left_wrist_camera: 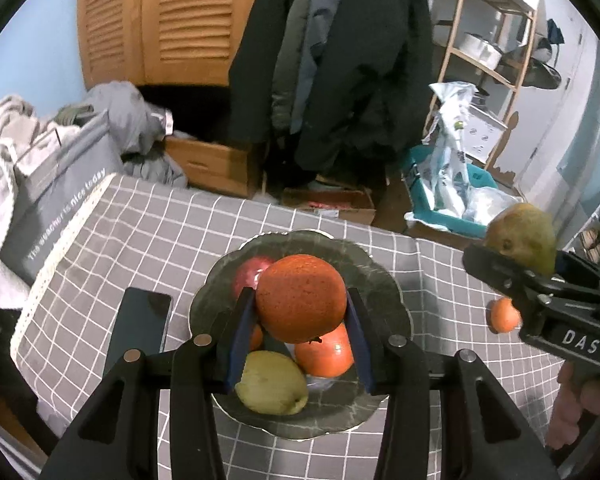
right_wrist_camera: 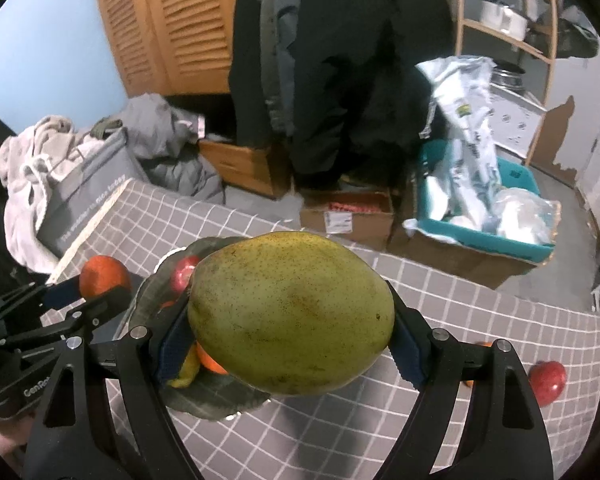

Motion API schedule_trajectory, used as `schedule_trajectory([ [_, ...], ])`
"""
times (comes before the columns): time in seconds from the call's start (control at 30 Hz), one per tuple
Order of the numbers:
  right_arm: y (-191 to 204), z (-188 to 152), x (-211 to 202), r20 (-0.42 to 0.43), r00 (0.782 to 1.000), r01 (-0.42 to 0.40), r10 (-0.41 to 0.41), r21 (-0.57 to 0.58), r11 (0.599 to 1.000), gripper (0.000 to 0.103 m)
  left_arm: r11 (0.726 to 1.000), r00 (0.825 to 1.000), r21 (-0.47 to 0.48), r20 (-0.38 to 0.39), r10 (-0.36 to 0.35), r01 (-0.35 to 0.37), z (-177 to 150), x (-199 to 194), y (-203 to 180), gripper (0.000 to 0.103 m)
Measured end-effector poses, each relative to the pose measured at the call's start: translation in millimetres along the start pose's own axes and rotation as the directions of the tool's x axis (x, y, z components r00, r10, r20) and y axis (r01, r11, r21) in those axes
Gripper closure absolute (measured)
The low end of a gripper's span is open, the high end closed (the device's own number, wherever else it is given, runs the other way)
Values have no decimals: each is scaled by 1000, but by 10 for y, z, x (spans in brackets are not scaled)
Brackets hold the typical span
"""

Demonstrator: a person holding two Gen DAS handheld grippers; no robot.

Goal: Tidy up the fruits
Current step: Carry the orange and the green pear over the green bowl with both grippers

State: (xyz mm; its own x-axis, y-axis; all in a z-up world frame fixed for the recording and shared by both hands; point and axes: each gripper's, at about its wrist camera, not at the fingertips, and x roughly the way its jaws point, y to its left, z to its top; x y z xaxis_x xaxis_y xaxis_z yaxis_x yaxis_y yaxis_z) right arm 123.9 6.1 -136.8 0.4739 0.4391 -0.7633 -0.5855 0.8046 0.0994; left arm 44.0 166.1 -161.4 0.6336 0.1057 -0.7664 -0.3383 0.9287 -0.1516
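Orange and round, the orange [left_wrist_camera: 301, 298] is sitting clamped between the blue pads of the left tool [left_wrist_camera: 300, 320], hanging just above the dark scalloped plate [left_wrist_camera: 384, 280] on the checked tabletop [left_wrist_camera: 140, 232], where a red apple [left_wrist_camera: 248, 274], a small green pear [left_wrist_camera: 271, 383] and another orange fruit [left_wrist_camera: 326, 354] are already lying. The right tool [right_wrist_camera: 294, 344] is gripping a large green mango [right_wrist_camera: 292, 314] across its middle, beside the plate. Its skin is looking smooth and likely slippery, and it is probably heavy, so holding it at the widest part seems wise. The orange is firm but will roll on the crowded pile. A loose red apple [right_wrist_camera: 548, 380] is waiting on the cloth.
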Motion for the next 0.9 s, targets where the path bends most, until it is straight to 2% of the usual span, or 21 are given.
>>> schedule_trajectory([
  [0.4,79,-39,462,-76,997,-26,26,3,1000,20,999,994,-41,-112,-7,2,-124,512,174,58],
  [0.67,48,-75,635,-111,993,-33,35,20,999,20,999,986,-39,-164,-1,-6,-171,671,167,58],
  [0.73,39,-72,660,-115,993,-34,37,24,999,20,999,985,-34,-174,5,-11,-186,701,170,55],
  [0.8,25,-72,676,-118,992,-36,39,29,999,20,999,986,-37,-165,9,-15,-188,688,186,44],
  [0.9,9,-64,709,-123,991,-43,47,40,998,20,999,990,-38,-138,24,-30,-151,632,211,33],
])
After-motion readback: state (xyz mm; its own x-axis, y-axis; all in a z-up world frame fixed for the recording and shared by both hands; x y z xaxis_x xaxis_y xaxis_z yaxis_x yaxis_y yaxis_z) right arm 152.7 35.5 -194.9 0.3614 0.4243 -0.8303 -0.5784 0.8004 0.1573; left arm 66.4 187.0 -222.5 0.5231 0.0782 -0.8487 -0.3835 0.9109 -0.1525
